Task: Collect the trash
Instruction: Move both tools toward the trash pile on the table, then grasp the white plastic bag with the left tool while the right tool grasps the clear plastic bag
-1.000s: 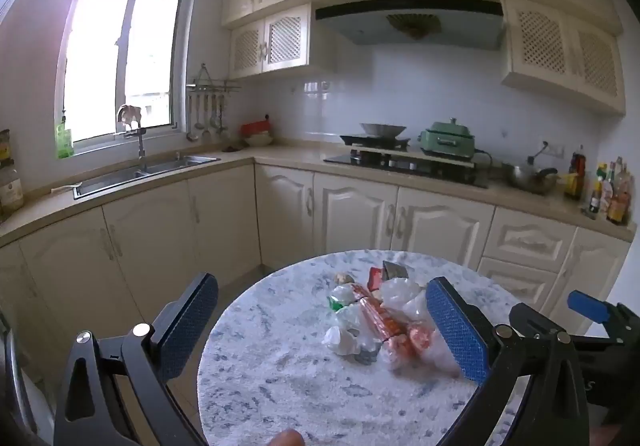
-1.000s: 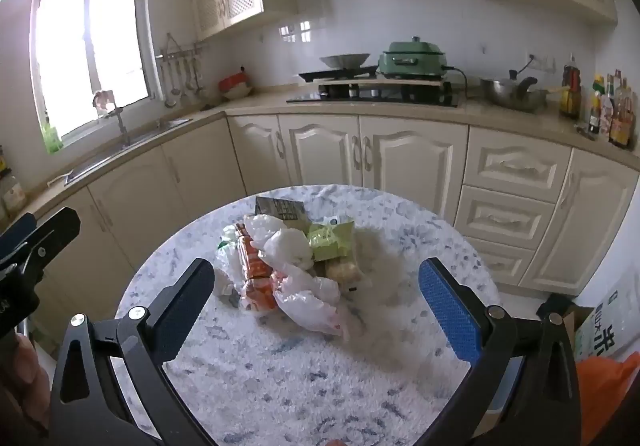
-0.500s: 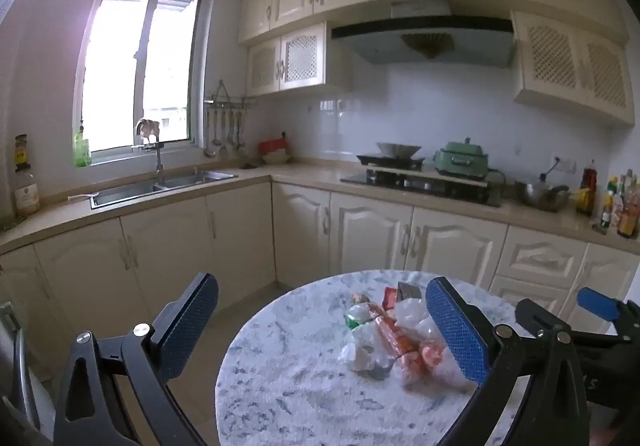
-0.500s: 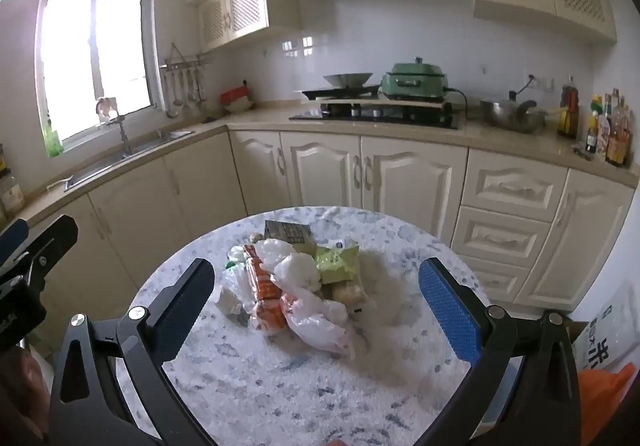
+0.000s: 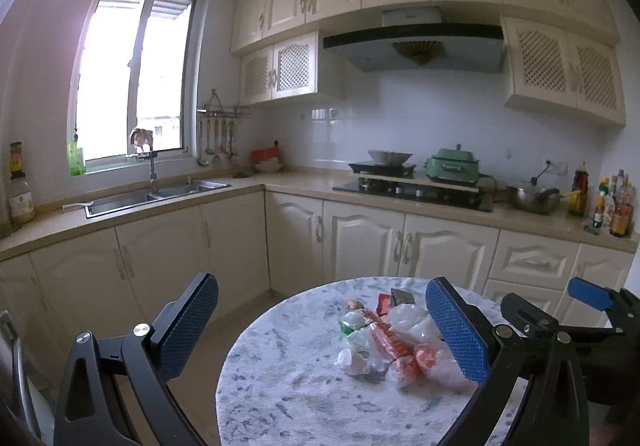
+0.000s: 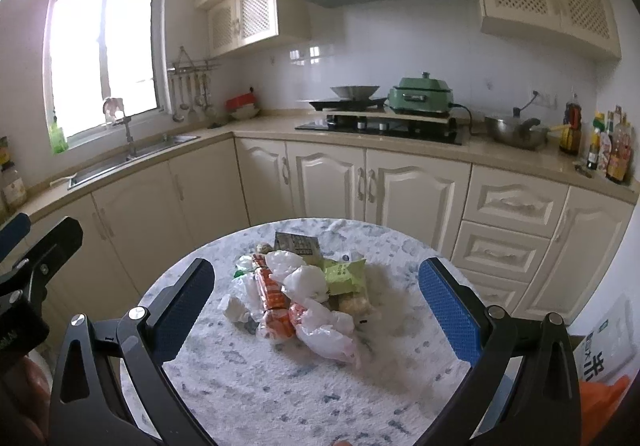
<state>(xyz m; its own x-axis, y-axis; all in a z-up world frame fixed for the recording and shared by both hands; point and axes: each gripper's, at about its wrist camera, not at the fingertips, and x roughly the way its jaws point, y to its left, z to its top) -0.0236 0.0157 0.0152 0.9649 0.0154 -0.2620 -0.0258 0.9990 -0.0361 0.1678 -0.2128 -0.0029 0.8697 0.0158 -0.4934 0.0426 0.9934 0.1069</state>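
A heap of trash (image 6: 298, 296) lies in the middle of a round marble-patterned table (image 6: 280, 398): white plastic bags, an orange wrapper (image 6: 274, 292), a green snack packet (image 6: 346, 276) and a dark carton (image 6: 298, 244). The same trash heap (image 5: 394, 342) shows in the left wrist view on the table (image 5: 288, 398). My right gripper (image 6: 316, 310) is open, held above and short of the heap with nothing between its fingers. My left gripper (image 5: 324, 330) is open too, off to the left of the heap, and the right gripper's tip (image 5: 590, 292) shows at its right edge.
Cream kitchen cabinets (image 6: 400, 185) run behind the table, with a sink (image 5: 152, 197) under the window, a hob with a green pot (image 6: 422, 95) and bottles (image 6: 608, 149) at the right. An orange bag and a printed sack (image 6: 600, 362) sit on the floor at the right.
Both grippers have lifted and drawn back from the table, so the heap sits lower and smaller in both views. Both stay open; the trash has not moved.
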